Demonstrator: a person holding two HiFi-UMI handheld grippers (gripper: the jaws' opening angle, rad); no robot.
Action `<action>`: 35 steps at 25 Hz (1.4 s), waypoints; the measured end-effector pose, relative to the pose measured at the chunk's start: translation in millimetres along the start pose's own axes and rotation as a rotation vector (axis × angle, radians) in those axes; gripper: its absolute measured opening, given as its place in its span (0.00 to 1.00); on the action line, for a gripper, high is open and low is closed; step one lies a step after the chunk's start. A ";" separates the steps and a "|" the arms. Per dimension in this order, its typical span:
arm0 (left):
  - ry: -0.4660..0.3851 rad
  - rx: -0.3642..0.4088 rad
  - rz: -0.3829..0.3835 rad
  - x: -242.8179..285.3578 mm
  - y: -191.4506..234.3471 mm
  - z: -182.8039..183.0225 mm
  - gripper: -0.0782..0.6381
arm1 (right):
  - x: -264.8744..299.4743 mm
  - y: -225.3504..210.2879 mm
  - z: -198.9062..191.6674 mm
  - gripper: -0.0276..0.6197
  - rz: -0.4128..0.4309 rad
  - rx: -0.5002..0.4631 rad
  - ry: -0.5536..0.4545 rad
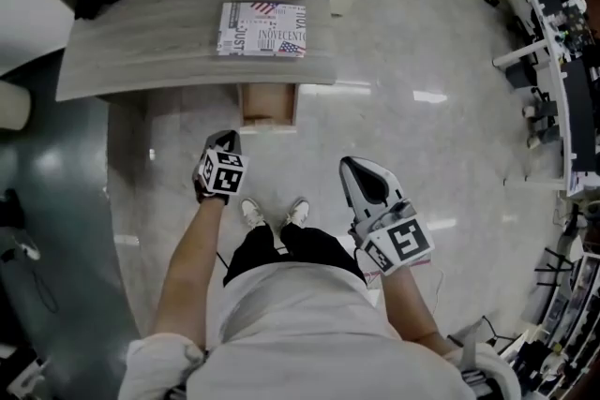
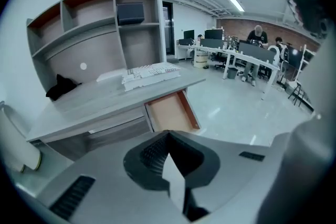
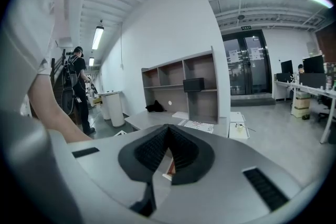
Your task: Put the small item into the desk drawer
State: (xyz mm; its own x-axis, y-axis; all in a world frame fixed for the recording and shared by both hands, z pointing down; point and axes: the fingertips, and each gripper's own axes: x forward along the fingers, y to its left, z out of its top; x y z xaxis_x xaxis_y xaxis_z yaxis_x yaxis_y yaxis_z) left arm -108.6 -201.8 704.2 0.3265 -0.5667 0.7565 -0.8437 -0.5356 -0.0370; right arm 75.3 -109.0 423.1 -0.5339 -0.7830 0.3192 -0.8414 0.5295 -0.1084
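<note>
Left gripper [image 2: 168, 135]: jaws together, nothing between. Well ahead of it the drawer [image 1: 267, 103] stands open under the counter [image 1: 150, 51]. The box [image 1: 262, 29], likely the item, lies on top, further off. It looks light, stiff cardboard: pinch across a thin edge. Right gripper [image 3: 168, 128] likewise closed, empty.

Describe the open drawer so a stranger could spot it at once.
Find the long grey wood-grain desk with shelves behind. Under its front edge, below the flat flag-printed box, the open drawer juts out, orange-brown inside, unlike the shut grey front beside it.
</note>
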 end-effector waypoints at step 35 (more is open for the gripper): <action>-0.648 -0.174 0.242 -308.1 93.2 170.0 0.13 | -11.5 -35.7 137.2 0.08 -0.034 -0.153 -0.272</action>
State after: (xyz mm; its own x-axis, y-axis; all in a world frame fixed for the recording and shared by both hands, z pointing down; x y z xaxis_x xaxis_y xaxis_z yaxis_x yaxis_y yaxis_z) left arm -215.4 -183.6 356.7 0.2633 -0.9442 0.1976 -0.9627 -0.2704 -0.0091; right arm 99.9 -163.6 294.1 -0.5262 -0.8487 0.0540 -0.8476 0.5285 0.0474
